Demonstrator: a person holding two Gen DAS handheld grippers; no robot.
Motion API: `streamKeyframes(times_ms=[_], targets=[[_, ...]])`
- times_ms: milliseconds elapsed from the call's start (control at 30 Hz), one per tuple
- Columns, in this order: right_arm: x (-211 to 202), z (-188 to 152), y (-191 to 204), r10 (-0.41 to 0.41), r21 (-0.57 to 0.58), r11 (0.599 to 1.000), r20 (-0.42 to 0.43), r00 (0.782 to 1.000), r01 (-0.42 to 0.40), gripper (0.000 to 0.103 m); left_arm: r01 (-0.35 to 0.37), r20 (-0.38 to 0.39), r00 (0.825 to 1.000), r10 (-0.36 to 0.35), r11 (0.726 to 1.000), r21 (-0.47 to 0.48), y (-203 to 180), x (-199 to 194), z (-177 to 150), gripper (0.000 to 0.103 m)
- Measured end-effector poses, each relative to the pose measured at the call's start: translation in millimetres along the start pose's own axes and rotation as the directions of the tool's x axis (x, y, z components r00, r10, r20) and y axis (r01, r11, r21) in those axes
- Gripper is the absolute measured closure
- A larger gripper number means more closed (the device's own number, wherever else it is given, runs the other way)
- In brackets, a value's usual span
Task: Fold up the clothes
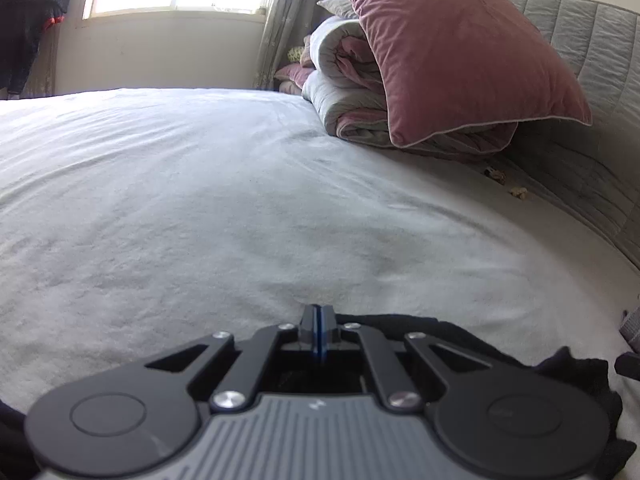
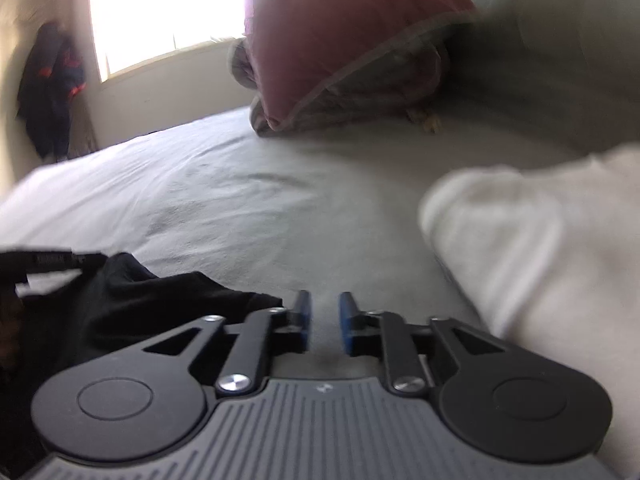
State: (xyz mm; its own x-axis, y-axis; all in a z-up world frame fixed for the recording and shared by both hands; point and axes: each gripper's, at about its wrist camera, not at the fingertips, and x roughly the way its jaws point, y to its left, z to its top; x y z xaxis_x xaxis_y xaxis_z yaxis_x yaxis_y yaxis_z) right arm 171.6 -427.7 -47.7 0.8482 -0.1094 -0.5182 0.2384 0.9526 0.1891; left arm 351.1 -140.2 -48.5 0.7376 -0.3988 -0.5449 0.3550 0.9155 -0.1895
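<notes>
Left wrist view shows the left gripper [image 1: 319,320] low over the white bed sheet [image 1: 200,200] with its jaws pressed together, blue pads meeting in a thin line. A black garment [image 1: 560,376] lies under and to the right of its body; whether any cloth is caught between the pads cannot be told, since the mechanism hides the spot. Lying flat on the sheet near the bed's near edge, the garment is probably spread there as a folding surface. A pink velvet pillow [image 1: 460,52] leans on a rolled quilt [image 1: 348,80] against the grey headboard [image 1: 592,60], out of the working area.

Right wrist view, which is blurred, adds what the other misses: the right gripper [image 2: 324,318] with jaws spread and only bare sheet between them, the garment bunched just to its left, and a white cloth [image 2: 540,260] heaped to its right. It also catches the other gripper's dark edge at far left.
</notes>
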Motion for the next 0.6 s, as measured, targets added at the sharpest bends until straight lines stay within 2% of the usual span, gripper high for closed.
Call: streamKeyframes(times_ms=[67, 133, 233, 300, 400, 467, 600], targets=[[-6.0, 7.3, -16.0, 0.073, 0.085, 0.994, -0.046, 0.996, -0.069, 0.075, 0.011, -0.012, 1.000, -0.011, 1.000, -0.026, 4.1, -3.9, 1.8, 0.099], [-19.8, 11.5, -22.6, 0.175, 0.128, 0.978, -0.049, 0.983, -0.167, 0.075, 0.034, -0.026, 0.999, -0.036, 0.997, -0.076, 11.1, -9.4, 2.5, 0.096], [-31.5, 12.6, -9.2, 0.286, 0.040, 0.958, -0.093, 0.954, -0.284, 0.075, 0.054, -0.060, 0.996, -0.063, 0.989, -0.137, 17.9, -15.7, 0.9, 0.090], [-32.6, 9.7, 3.3, 0.343, -0.023, 0.937, -0.123, 0.931, -0.348, 0.075, 0.054, -0.082, 0.994, -0.066, 0.989, -0.141, 17.0, -21.5, -0.3, 0.089], [-25.7, 5.3, 21.8, 0.354, -0.095, 0.923, -0.168, 0.920, -0.373, 0.075, 0.042, -0.083, 0.995, -0.053, 0.991, -0.130, 19.8, -37.6, -1.7, 0.073], [-21.4, -0.3, 30.2, 0.341, -0.144, 0.917, -0.201, 0.918, -0.372, 0.075, 0.029, -0.084, 0.996, -0.042, 0.989, -0.142, 24.8, -49.2, -2.1, 0.072], [-13.5, -6.2, 30.1, 0.304, -0.152, 0.928, -0.218, 0.927, -0.340, 0.075, -0.002, -0.101, 0.995, -0.016, 0.983, -0.181, 42.6, -75.6, -8.4, 0.066]])
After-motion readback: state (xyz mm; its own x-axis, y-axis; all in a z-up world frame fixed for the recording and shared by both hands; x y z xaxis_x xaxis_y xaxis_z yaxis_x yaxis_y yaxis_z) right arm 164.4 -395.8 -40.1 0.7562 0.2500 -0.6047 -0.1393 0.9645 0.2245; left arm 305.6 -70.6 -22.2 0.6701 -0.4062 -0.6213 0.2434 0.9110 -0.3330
